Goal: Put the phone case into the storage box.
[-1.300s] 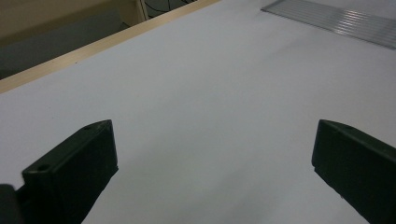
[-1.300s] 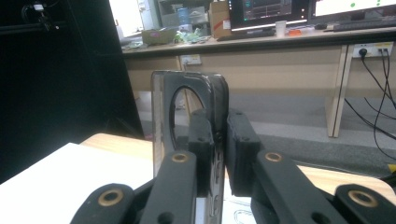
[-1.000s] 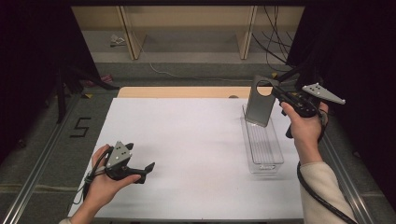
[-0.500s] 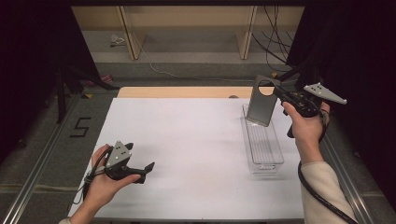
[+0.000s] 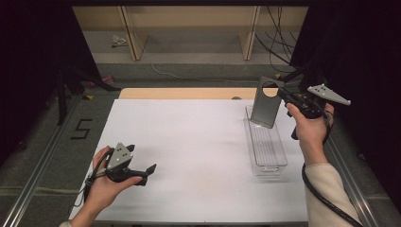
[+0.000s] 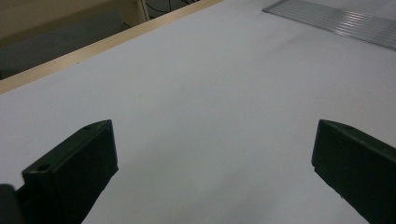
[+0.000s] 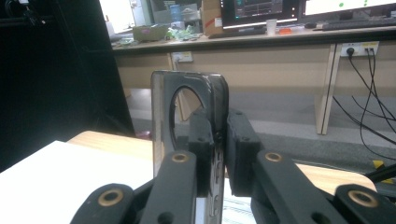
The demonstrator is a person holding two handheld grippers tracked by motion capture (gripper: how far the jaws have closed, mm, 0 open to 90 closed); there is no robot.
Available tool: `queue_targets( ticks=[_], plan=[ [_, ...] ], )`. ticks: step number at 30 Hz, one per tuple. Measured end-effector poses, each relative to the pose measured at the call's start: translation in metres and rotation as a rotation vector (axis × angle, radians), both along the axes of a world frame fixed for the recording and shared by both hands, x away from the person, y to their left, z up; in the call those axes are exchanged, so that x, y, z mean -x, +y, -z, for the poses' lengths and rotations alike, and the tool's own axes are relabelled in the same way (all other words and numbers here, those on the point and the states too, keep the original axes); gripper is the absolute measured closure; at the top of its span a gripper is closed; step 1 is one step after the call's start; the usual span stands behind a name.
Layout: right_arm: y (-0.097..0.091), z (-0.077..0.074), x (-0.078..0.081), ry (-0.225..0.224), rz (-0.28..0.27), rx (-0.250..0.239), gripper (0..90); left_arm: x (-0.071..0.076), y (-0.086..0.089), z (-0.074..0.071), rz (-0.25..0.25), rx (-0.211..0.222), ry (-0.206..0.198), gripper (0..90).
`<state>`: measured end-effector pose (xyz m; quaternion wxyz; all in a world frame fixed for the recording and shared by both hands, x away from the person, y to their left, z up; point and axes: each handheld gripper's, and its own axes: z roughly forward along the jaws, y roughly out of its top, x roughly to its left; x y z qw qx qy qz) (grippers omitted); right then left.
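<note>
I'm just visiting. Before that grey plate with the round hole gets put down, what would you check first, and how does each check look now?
1. Right gripper clamped on grey plate: ok.
2. Plate hanging above the clear tray's far end: ok.
3. Plate clear of the tray floor: cannot tell.
4. Tray free of other items: ok, looks empty.
5. Left gripper open and away from tray: ok, resting low over the white table.

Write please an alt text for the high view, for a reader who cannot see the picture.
A person's right gripper holds a dark flat plate with a round hole upright above the far end of a clear plastic tray on a white table. The left gripper, open and holding nothing, is low over the table's near left part.
</note>
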<state>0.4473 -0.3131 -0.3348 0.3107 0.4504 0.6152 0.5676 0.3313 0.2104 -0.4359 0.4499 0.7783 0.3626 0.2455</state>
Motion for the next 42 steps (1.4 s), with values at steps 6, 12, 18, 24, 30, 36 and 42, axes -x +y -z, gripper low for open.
queue_targets(
  ticks=[6,12,18,24,30,36,42],
  plan=[
    [0.0,0.0,-0.002,0.001,0.003,0.008,82.7,0.0,0.0,0.0,0.0,0.001,0.0,0.0],
    [-0.001,0.002,-0.004,0.004,0.006,0.014,82.7,0.0,0.0,0.0,0.0,0.001,0.0,0.0],
    [-0.001,0.003,-0.006,0.007,0.008,0.021,82.7,-0.001,0.001,0.0,0.0,-0.001,0.0,0.0],
    [-0.001,0.004,-0.009,0.007,0.011,0.023,82.7,0.0,0.001,0.0,-0.001,-0.001,0.0,0.0],
    [-0.001,0.004,-0.011,0.009,0.014,0.028,82.7,0.0,0.001,0.0,-0.002,-0.003,0.0,0.0],
    [0.0,0.004,-0.013,0.009,0.015,0.035,82.7,0.0,0.002,0.0,-0.003,-0.003,-0.002,0.0],
    [0.0,0.004,-0.015,0.008,0.017,0.038,82.7,0.0,0.002,0.0,-0.004,-0.002,-0.002,0.0]
  ],
)
